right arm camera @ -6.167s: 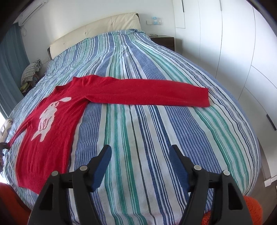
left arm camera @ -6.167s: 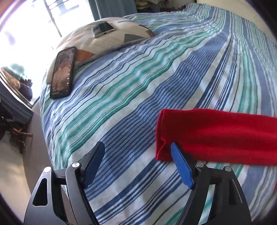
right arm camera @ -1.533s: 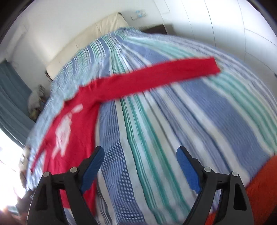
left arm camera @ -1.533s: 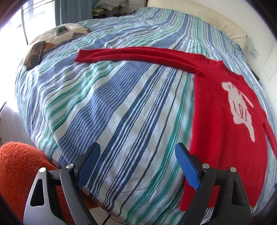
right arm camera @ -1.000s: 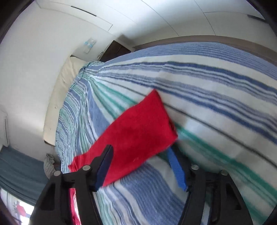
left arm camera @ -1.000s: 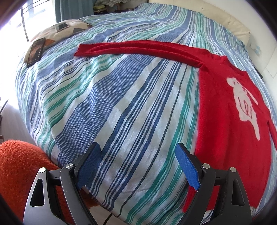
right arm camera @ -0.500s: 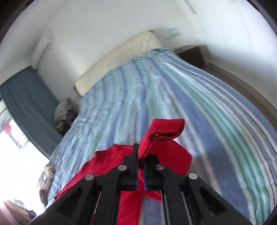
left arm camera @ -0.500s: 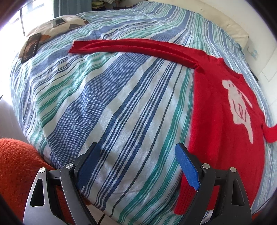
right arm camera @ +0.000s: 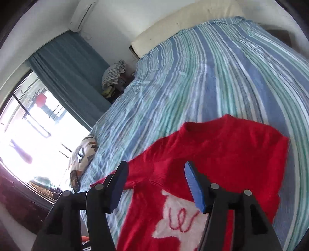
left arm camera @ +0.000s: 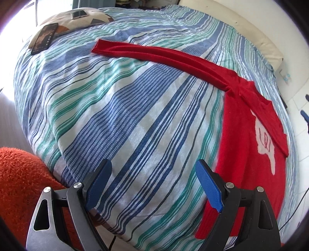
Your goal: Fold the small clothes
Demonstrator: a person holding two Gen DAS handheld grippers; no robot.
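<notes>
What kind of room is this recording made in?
A bedroom, most likely: a bed with striped bedding, a padded headboard, and a curtain beside a window, with a wall air conditioner above.

— What differs from a moment ago?
— The right gripper (right arm camera: 156, 185), clamped on the cuff half a second back, now stands open above the red sweater (right arm camera: 222, 164).
— And the sleeve?
— Its right sleeve (left arm camera: 270, 123), stretched out sideways earlier, now lies folded across the chest, over the white motif (left arm camera: 265, 141).
</notes>
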